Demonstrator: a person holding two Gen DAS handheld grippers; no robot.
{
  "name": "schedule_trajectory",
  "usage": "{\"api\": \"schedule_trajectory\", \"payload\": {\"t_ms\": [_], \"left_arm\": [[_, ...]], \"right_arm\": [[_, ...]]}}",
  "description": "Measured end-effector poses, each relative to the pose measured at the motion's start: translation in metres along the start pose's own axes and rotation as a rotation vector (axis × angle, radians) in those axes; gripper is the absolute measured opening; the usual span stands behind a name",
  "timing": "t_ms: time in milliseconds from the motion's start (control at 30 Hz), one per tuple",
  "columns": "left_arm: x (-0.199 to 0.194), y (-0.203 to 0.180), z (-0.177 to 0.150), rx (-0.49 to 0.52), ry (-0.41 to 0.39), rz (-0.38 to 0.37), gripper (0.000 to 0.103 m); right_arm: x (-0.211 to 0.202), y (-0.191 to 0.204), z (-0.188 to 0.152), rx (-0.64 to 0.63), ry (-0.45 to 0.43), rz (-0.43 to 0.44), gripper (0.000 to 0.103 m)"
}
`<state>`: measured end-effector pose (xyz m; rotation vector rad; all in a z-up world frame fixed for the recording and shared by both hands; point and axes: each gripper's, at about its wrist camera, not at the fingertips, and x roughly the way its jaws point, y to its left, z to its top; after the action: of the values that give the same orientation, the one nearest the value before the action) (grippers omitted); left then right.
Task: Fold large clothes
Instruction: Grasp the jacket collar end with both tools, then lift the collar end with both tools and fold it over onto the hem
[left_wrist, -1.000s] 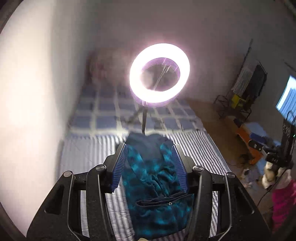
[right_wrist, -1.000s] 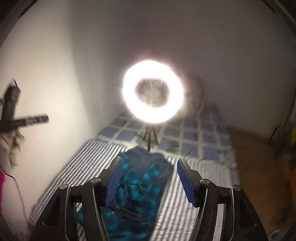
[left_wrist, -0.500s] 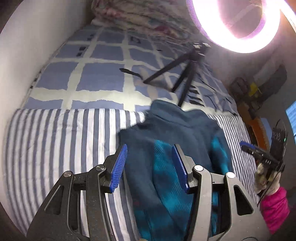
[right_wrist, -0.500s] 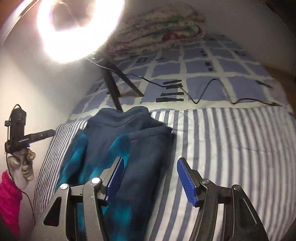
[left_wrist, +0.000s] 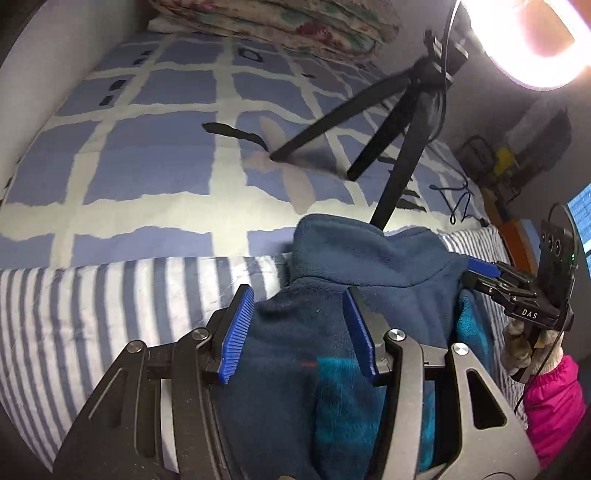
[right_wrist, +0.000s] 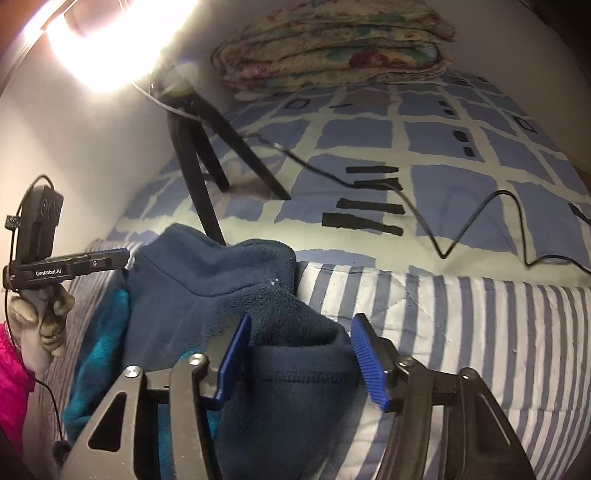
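Right wrist view is showing the right gripper (right_wrist: 301, 360) closing around a fleece garment (right_wrist: 207, 295) bunched lower left, folding barely begun, while the left gripper (left_wrist: 295, 332) is straddling it half-open

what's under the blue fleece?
The fleece lies on the striped sheet, which shows beside it. One tripod leg runs down behind its collar. Anything under the fleece itself is covered.

Fleece garment (left_wrist: 369, 280) on striped sheet (left_wrist: 110, 295), tripod (left_wrist: 399, 147) behind it, folded quilt (right_wrist: 332, 48) farthest back
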<state>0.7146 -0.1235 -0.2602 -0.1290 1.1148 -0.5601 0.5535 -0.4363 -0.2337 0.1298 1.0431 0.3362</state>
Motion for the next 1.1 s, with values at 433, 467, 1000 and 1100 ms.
{"api": "schedule_trajectory", "payload": {"t_ms": [433,467,1000,1100], "left_arm": [[0.007,-0.017,-0.003,0.133,-0.055,0.059,0.012],[0.004,-0.017,-0.003,0.141,-0.072,0.066,0.016],[0.022,-0.023,-0.005,0.161,-0.028,0.09,0.008],[0.003,-0.028,-0.007,0.137,-0.071,0.081,0.008]], "right_arm": [[0.008,0.017,-0.003,-0.059,-0.013,-0.021,0.014],[0.008,0.018,-0.002,-0.066,-0.012,-0.024,0.014],[0.016,0.024,-0.002,-0.093,0.008,-0.035,0.015],[-0.001,0.03,-0.001,-0.109,-0.032,-0.04,0.013]]}}
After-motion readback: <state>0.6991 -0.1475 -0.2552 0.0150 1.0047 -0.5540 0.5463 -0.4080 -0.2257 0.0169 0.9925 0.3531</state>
